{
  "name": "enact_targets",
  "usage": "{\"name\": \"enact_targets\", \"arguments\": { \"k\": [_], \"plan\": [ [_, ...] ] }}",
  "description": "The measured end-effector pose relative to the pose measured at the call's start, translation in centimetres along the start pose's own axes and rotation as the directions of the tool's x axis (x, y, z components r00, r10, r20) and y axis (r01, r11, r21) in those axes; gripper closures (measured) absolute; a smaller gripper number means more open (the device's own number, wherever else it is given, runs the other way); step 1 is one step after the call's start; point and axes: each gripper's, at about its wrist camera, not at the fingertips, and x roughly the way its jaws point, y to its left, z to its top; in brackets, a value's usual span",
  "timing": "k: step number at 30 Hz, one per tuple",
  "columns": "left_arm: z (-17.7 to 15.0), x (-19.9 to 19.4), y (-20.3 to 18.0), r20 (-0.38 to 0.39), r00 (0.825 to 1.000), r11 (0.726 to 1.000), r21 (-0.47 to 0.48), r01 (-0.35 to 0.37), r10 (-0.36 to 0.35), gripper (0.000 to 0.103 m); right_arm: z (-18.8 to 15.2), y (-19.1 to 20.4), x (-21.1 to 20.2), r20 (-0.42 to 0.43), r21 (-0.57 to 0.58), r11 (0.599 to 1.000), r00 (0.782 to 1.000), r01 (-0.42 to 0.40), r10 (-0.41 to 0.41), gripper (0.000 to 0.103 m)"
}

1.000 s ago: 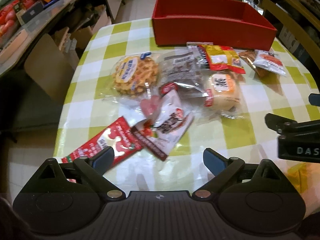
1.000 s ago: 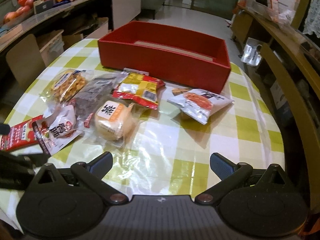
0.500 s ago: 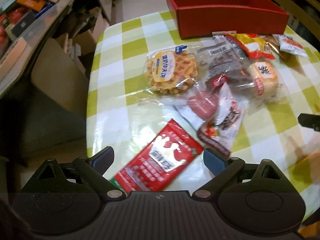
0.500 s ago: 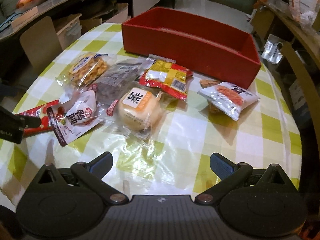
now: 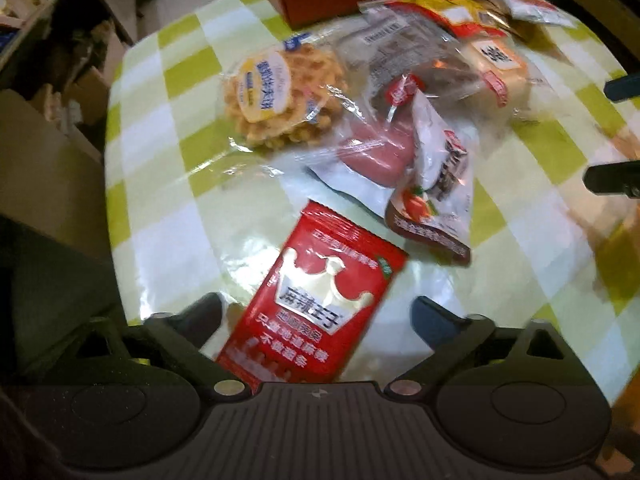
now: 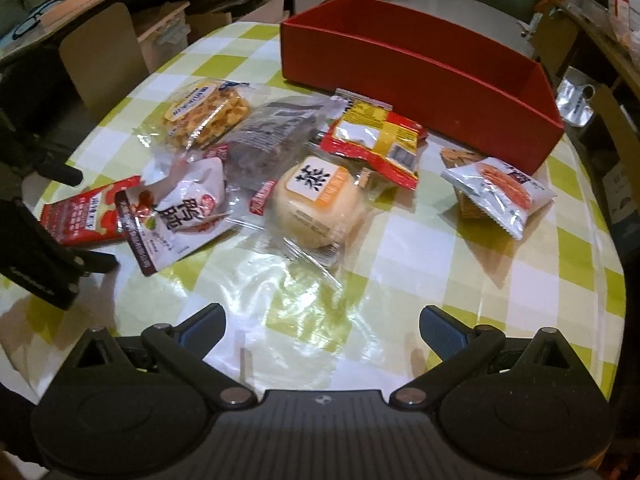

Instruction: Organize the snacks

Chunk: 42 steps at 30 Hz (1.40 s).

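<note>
A flat red packet (image 5: 316, 300) with white print lies near the table's left edge, between the fingers of my left gripper (image 5: 316, 308). Its jaws are opening and the pads stand clear of the packet. Beyond it lie a white pouch (image 5: 436, 184), a wrapped waffle (image 5: 276, 96), a dark snack pack (image 6: 272, 136) and a wrapped bun (image 6: 320, 200). A yellow-red packet (image 6: 376, 140) and a white-orange packet (image 6: 500, 192) lie nearer the empty red box (image 6: 420, 68). My right gripper (image 6: 324, 320) hangs open over bare tablecloth in front of the bun.
The green-checked tablecloth (image 6: 420, 248) is covered with glossy plastic. The table drops off close to the left of the red packet. A chair back (image 6: 100, 56) and cluttered shelves stand beyond that edge. A wooden chair stands at the far right.
My left gripper has swung left and sunk, and the red packet now lies between its fingers. My right gripper has drifted a little towards the snacks.
</note>
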Motion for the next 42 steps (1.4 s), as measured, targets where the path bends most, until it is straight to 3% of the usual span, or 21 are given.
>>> {"name": "enact_targets", "arguments": {
  "k": [4,9,11,13,16,17,18,20,23,24,25,26,28,31,32,33,34,35,36,42],
  "plan": [
    [-0.2,0.6,1.8,-0.030,0.997,0.991,-0.117,0.066,-0.070,0.000,0.1,0.1,-0.6,0.014,-0.008,1.000,1.000,-0.017,0.017,0.000],
    [-0.5,0.0,0.3,-0.027,1.000,0.995,-0.095,-0.018,0.016,0.000,0.0,-0.1,-0.8,0.011,-0.008,0.999,0.999,-0.032,0.032,0.000],
    [-0.5,-0.3,-0.8,-0.052,0.999,0.996,-0.082,-0.018,0.014,0.000,0.0,-0.2,-0.8,0.007,-0.006,0.999,0.999,-0.040,0.040,0.000],
    [-0.6,-0.8,-1.5,-0.056,0.998,0.995,-0.101,-0.019,0.014,0.013,0.0,-0.2,-1.0,0.013,-0.004,0.999,0.999,-0.043,0.044,0.003],
    [-0.8,-1.8,-1.8,-0.081,0.994,0.987,-0.145,0.065,-0.078,0.034,0.1,-0.2,-1.2,0.016,-0.001,0.999,0.999,-0.049,0.049,0.006],
    [-1.0,-2.2,-2.1,-0.079,0.992,0.983,-0.163,0.081,-0.094,0.033,0.1,-0.2,-1.2,0.014,0.002,0.999,0.999,-0.051,0.051,0.006],
    [-1.2,-2.4,-2.6,-0.079,0.991,0.981,-0.168,0.093,-0.108,0.040,0.1,-0.3,-1.1,0.009,0.005,0.999,0.999,-0.051,0.051,0.006],
    [-1.6,-2.9,-3.4,-0.079,0.989,0.979,-0.172,0.111,-0.126,0.037,0.2,-0.3,-0.8,0.000,0.010,0.999,0.999,-0.048,0.048,0.006],
    [-1.9,-2.9,-4.3,-0.066,0.994,0.983,-0.169,0.074,-0.086,0.031,0.4,-0.1,-0.6,-0.005,0.013,0.999,0.999,-0.046,0.046,0.006],
    [-1.7,-2.8,-4.7,-0.068,0.995,0.982,-0.182,0.059,-0.072,0.022,0.6,-0.1,-0.5,-0.006,0.016,0.999,0.999,-0.045,0.045,0.006],
    [-1.1,-2.0,-4.3,-0.080,0.995,0.979,-0.201,0.035,-0.052,0.006,0.7,-0.1,-0.5,-0.006,0.023,0.999,0.999,-0.046,0.046,0.006],
    [-1.0,-1.1,-4.3,-0.105,0.994,0.976,-0.216,-0.009,-0.014,0.000,0.9,-0.2,-0.4,-0.008,0.034,0.998,0.999,-0.052,0.052,0.006],
    [-0.7,-0.9,-4.7,-0.101,0.995,0.977,-0.214,-0.022,0.001,0.000,1.3,-0.4,-0.2,-0.018,0.071,0.994,0.996,-0.083,0.084,0.006],
    [-0.1,-1.0,-6.0,-0.072,0.996,0.990,-0.122,-0.066,0.057,0.000,2.2,-0.7,0.2,-0.025,0.140,0.982,0.991,-0.124,0.129,0.006],
    [-0.1,-1.3,-6.3,-0.070,0.996,0.991,-0.112,-0.070,0.063,0.002,2.6,-0.7,0.4,-0.026,0.164,0.977,0.990,-0.136,0.142,0.006],
    [0.0,-1.4,-6.4,-0.073,0.996,0.992,-0.112,-0.055,0.047,0.010,2.9,-0.6,0.6,-0.028,0.185,0.972,0.988,-0.147,0.154,0.006],
    [0.2,-1.6,-6.5,-0.117,0.993,0.994,-0.112,-0.018,0.005,0.026,3.2,-0.6,0.7,-0.029,0.203,0.966,0.985,-0.158,0.168,0.006],
    [0.5,-1.7,-6.2,-0.120,0.992,0.989,-0.145,0.033,-0.051,0.031,3.4,-0.4,0.9,-0.031,0.221,0.961,0.983,-0.169,0.180,0.006],
    [0.6,-1.9,-6.1,-0.117,0.992,0.987,-0.158,0.035,-0.054,0.037,3.5,-0.3,1.0,-0.033,0.241,0.954,0.981,-0.178,0.191,0.006],
    [-0.2,-2.7,-5.3,-0.130,0.991,0.984,-0.179,0.017,-0.041,0.044,4.0,1.3,2.9,-0.087,0.305,0.941,0.980,-0.147,0.182,0.006]
  ]
}}
